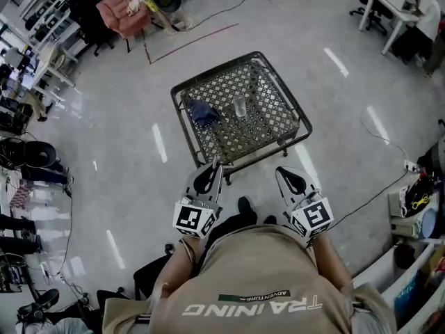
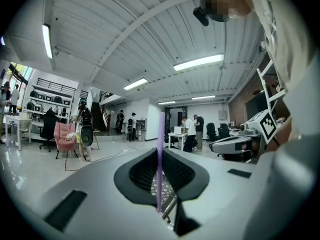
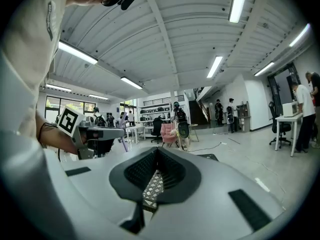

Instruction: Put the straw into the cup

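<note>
Near mesh table [image 1: 264,120], left tongs [image 1: 214,167] pinching upright purple straw [image 2: 160,134]

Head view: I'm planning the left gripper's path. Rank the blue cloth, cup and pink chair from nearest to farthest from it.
1. Blue cloth, left on the table, just ahead of the left gripper.
2. Cup, mid-table, right of the cloth.
3. Pink chair, far off, upper left.
</note>
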